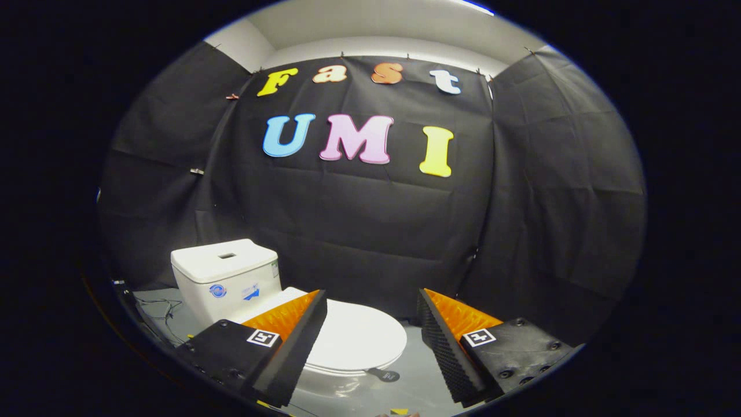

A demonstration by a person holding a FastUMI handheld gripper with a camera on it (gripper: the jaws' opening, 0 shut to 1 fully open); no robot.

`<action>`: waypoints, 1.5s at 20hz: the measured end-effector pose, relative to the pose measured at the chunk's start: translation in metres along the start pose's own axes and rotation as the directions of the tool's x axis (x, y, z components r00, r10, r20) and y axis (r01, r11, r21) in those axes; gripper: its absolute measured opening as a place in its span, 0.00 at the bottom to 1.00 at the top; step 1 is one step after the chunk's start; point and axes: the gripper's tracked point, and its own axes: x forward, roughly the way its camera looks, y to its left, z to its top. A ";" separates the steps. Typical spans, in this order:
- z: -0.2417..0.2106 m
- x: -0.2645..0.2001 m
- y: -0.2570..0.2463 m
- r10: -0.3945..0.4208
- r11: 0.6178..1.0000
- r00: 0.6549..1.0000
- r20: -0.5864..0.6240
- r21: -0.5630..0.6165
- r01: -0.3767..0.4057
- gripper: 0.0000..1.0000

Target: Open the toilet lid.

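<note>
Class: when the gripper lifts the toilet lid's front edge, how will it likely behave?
The toilet lid looks rigid and glossy, so probably stiff but slippery. It likely pivots up toward the tank. The gripper is open, not touching it.

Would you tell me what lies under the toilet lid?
The closed toilet lid rests on the seat rim; the bowl inside is covered. The open hand-held gripper hovers above.
</note>
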 end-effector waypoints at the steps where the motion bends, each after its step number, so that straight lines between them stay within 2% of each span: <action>1: -0.009 0.001 -0.004 0.007 1.000 1.000 -0.025 0.026 -0.006 0.99; 6: -0.050 0.019 -0.029 0.026 0.987 0.991 -0.128 0.163 -0.005 0.99; 8: -0.067 0.029 -0.039 0.027 0.972 0.985 -0.171 0.234 0.014 1.00; 10: -0.088 0.041 -0.044 0.062 0.946 0.972 -0.229 0.324 0.016 0.99; 13: -0.131 0.058 -0.050 0.128 0.878 0.935 -0.331 0.476 0.048 0.99; 17: -0.187 0.079 -0.070 0.156 0.784 0.891 -0.427 0.602 0.152 1.00; 25: -0.280 0.082 -0.096 0.221 0.525 0.823 -0.523 0.775 0.352 0.99; 30: -0.311 0.090 -0.083 0.296 0.440 0.779 -0.553 0.803 0.402 0.98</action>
